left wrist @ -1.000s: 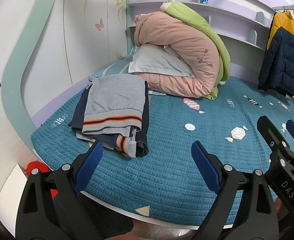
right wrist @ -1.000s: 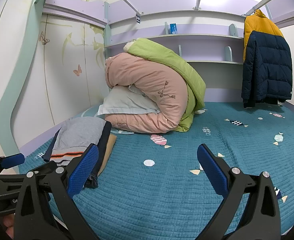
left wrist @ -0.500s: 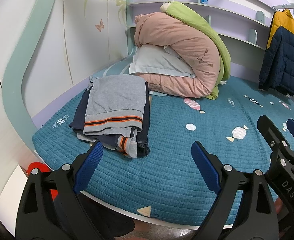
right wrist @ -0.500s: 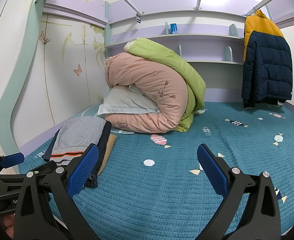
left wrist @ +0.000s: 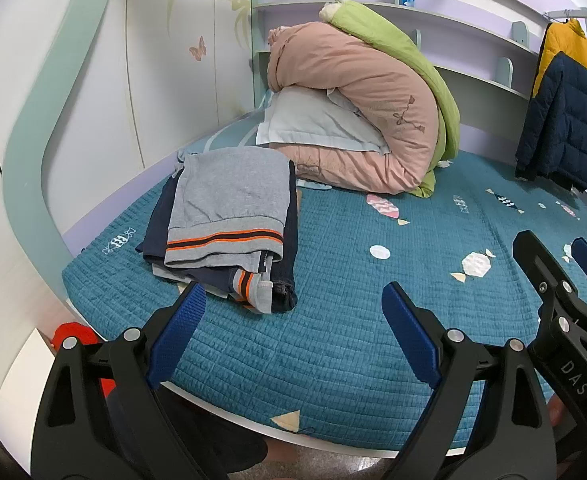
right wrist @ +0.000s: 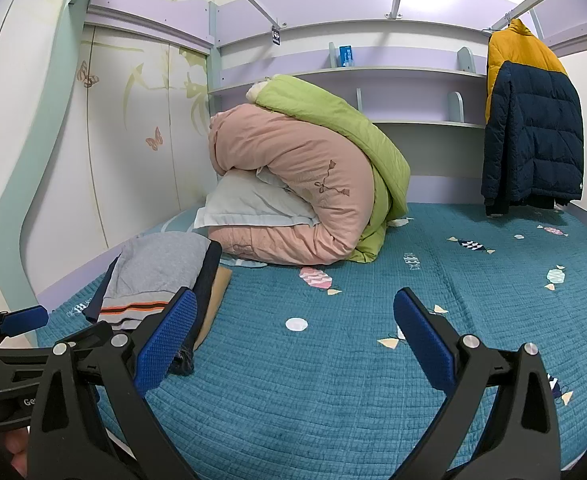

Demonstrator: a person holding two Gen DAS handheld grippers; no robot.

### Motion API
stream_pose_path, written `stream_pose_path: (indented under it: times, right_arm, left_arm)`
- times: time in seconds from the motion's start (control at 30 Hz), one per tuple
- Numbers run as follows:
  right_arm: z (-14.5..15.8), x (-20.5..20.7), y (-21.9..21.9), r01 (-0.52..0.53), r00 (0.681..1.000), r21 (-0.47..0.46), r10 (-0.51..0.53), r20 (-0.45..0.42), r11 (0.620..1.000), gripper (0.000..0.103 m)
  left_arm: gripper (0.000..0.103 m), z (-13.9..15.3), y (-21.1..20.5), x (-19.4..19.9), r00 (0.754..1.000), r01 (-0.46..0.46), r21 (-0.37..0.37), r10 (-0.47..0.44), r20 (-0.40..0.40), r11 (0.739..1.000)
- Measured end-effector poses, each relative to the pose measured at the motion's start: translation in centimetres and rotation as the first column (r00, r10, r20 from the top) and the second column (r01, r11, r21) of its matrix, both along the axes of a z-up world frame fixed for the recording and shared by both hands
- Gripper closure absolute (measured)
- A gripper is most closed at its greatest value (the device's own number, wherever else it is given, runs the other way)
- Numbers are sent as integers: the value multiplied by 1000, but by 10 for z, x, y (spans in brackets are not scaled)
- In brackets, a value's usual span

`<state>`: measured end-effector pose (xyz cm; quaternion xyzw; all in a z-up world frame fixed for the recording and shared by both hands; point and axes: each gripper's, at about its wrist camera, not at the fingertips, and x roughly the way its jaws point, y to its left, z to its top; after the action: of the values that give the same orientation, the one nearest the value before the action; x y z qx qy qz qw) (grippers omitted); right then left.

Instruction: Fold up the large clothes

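Folded clothes [left wrist: 229,224] lie stacked at the bed's [left wrist: 333,344] left edge. Since a second ago we note almost no change: left gripper [left wrist: 293,334] and right gripper [right wrist: 293,338] hover spread, empty; folding appears finished.

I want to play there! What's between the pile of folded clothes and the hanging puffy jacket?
Mostly bare teal bedspread, and farther back the rolled pink and green quilt over a pillow. The right wrist view shows it best.

Stack of folded clothes [left wrist: 229,232] on the teal quilted bedspread, at ten o'clock in the left wrist view: grey knit garment with orange-and-dark striped hem [left wrist: 229,200] uppermost, lying flat over folded navy garments [left wrist: 289,248], hems toward the camera.
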<state>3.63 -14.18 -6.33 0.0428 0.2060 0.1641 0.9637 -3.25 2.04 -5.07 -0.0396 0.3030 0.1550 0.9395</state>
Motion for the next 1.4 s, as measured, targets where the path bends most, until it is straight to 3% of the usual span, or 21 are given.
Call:
stream_pose_path:
  times: [1.4]
  right_arm:
    - [-1, 3, -5, -18, 1000, -13, 18, -12, 1000, 8]
  left_arm:
    - [13, -6, 5, 2, 1000, 6, -6, -7, -16, 1000]
